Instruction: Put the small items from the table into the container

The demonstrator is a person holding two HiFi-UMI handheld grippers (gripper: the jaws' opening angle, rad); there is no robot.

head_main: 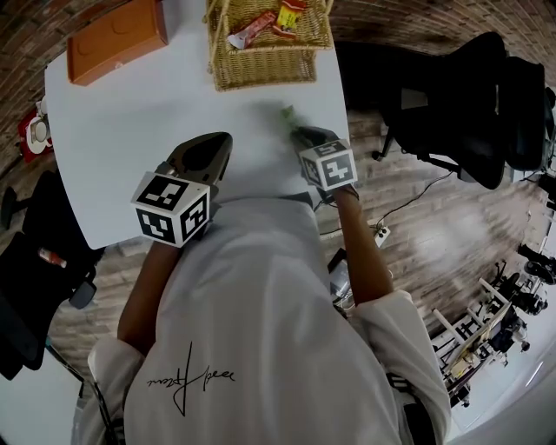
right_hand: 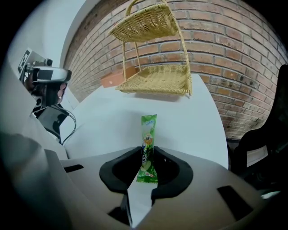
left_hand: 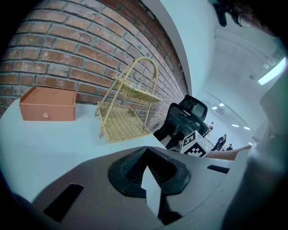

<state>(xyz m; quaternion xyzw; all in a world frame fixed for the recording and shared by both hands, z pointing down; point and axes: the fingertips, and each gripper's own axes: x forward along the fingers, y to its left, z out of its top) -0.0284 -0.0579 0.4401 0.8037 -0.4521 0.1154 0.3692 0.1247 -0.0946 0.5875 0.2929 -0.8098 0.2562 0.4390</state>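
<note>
A slim green snack packet (right_hand: 148, 130) sticks out forward from my right gripper (right_hand: 146, 156), whose jaws are shut on its near end. In the head view the right gripper (head_main: 301, 133) is over the table's right side, with the green packet (head_main: 286, 114) pointing toward the two-tier wicker basket (head_main: 261, 80). The basket's top tier holds a red-and-white packet (head_main: 251, 30) and a yellow-and-red one (head_main: 291, 15). My left gripper (head_main: 215, 146) hovers over the table's near side, shut with nothing in it. In the left gripper view its jaws (left_hand: 147, 161) meet with no gap.
An orange box (head_main: 117, 39) lies at the table's far left corner. The white table (head_main: 130, 130) ends close to the right gripper, above a wooden floor. A black office chair (head_main: 460, 104) stands to the right. The basket's lower tier (right_hand: 157, 80) shows nothing in it.
</note>
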